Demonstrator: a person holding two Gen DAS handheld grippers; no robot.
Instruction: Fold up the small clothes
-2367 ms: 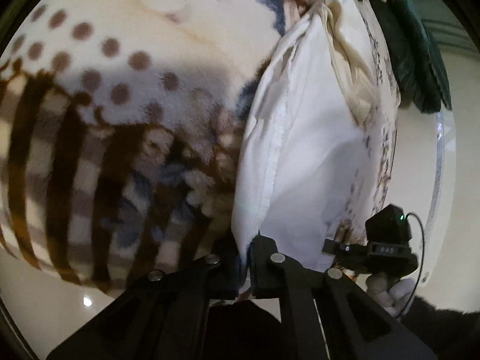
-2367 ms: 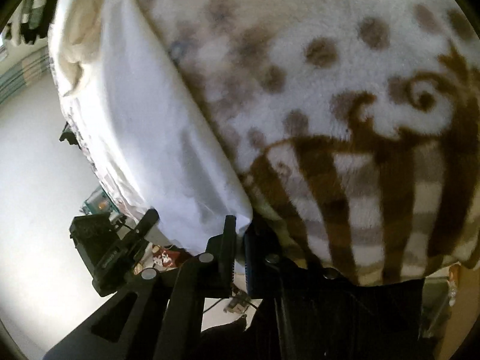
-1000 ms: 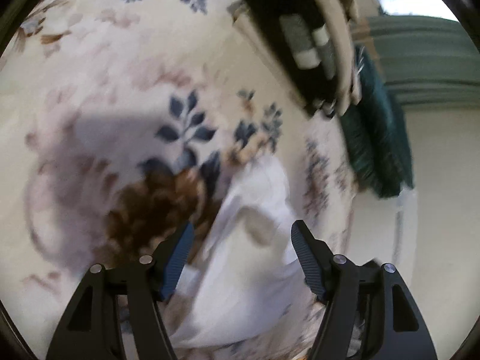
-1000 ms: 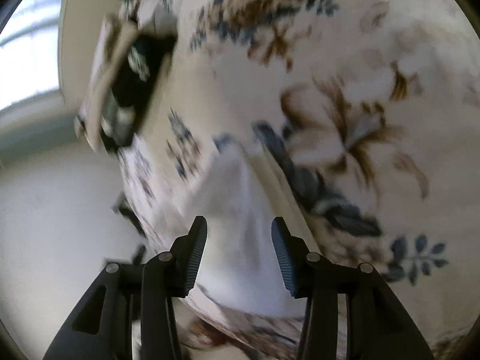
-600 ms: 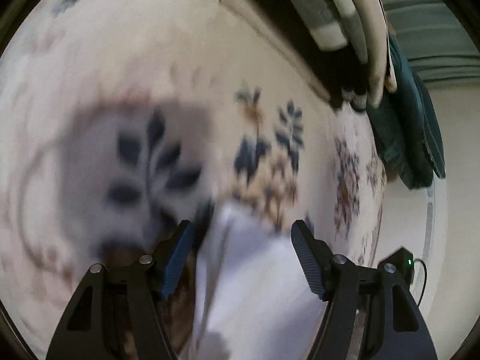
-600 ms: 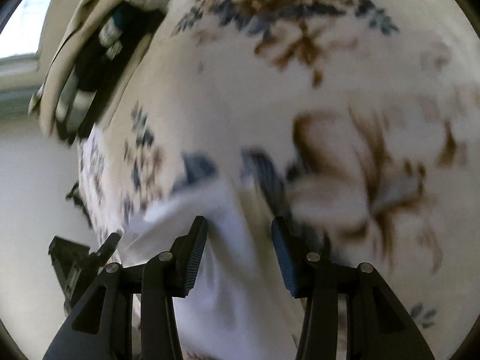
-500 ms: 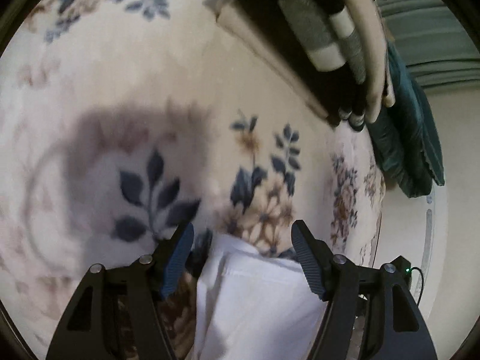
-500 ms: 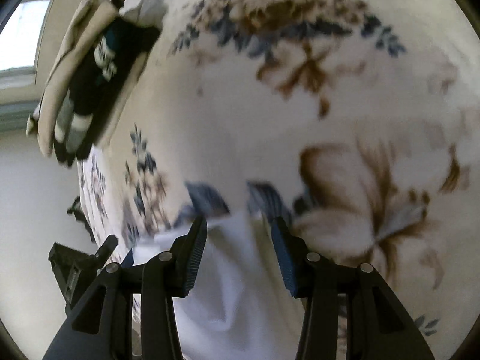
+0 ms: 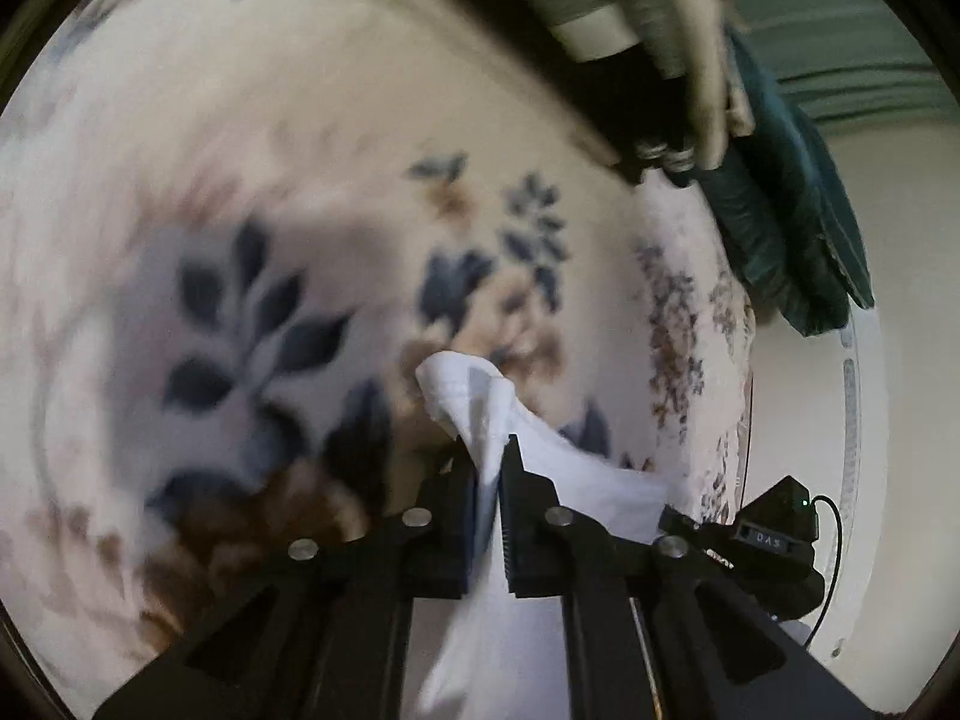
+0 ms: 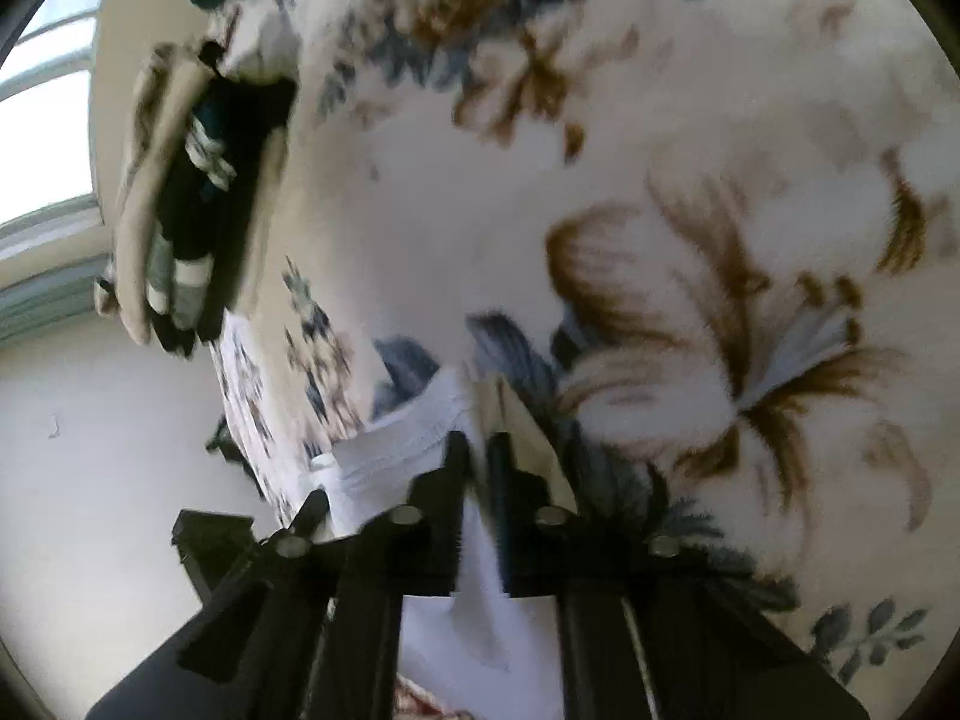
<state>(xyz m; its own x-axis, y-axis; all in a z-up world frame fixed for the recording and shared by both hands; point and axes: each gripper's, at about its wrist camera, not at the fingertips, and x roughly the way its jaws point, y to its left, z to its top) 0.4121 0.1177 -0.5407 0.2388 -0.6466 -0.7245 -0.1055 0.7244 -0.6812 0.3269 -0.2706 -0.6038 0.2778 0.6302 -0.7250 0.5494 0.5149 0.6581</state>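
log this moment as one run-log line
left gripper: shut on white garment | right gripper: shut on white garment | surface: floral blanket | stage: both corners pinched

A bed covered by a cream blanket [image 9: 336, 138] with blue and brown flowers is seen under soft daylight, a pale glossy floor [image 10: 90, 468] is shown beside it, a bright window [image 10: 42, 138] is placed behind, and green curtains [image 9: 840, 60] are hung by the wall.

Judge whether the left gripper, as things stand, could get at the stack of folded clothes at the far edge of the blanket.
Probably not yet: the left gripper is shut on the white garment, so it is occupied, though only bare floral blanket lies before the stack of folded clothes.
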